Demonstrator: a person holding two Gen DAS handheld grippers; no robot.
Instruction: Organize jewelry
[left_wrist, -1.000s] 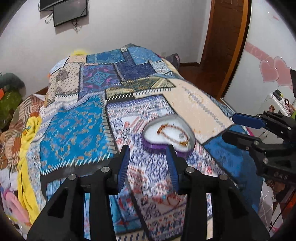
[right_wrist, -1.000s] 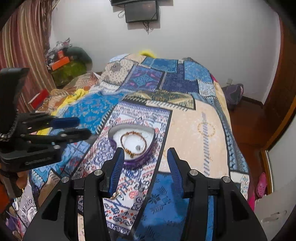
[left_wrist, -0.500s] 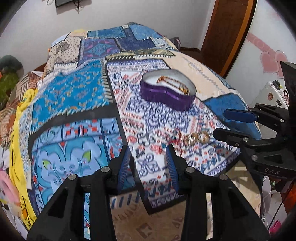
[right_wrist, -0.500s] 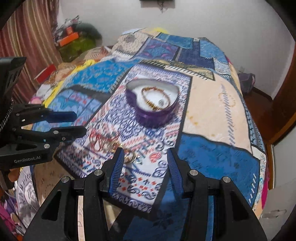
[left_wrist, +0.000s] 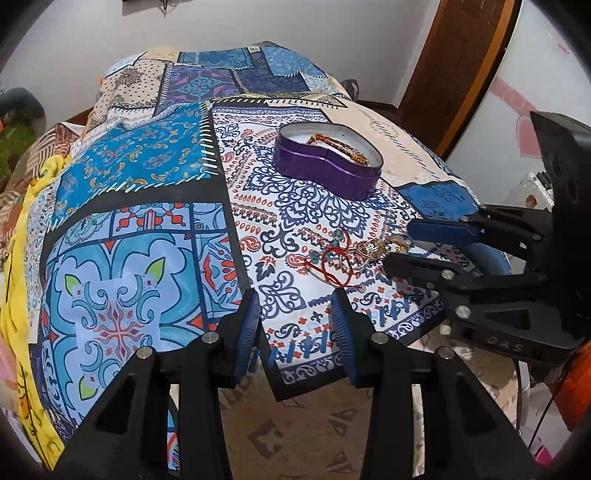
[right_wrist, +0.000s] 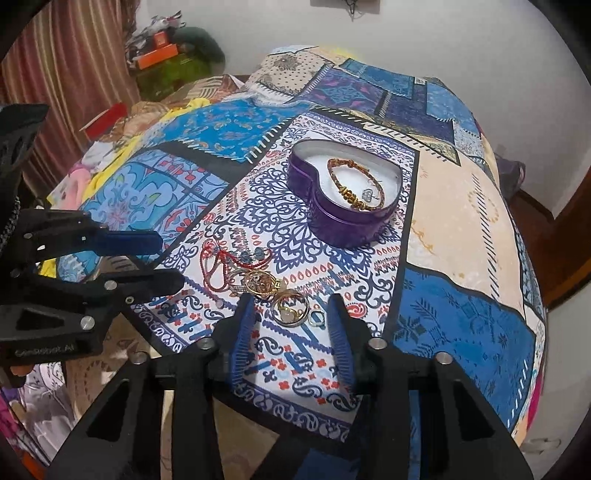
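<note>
A purple heart-shaped tin stands open on the patterned bedspread, with a gold beaded bracelet and a small silver piece inside; it also shows in the left wrist view. A loose pile of jewelry lies nearer the bed's foot: red cord bracelets and gold rings, seen from the left as a red and gold pile. My right gripper is open and empty, its fingers on either side of the gold rings. My left gripper is open and empty, just short of the pile.
The patchwork bedspread covers the whole bed and drops off at the near edge onto a beige patterned sheet. Cluttered clothes and boxes lie at the back left. A wooden door frame stands to the right.
Both grippers have dropped and come in toward the foot of the bed. The jewelry pile has come into view, and the right gripper's fingers now flank the gold rings.
</note>
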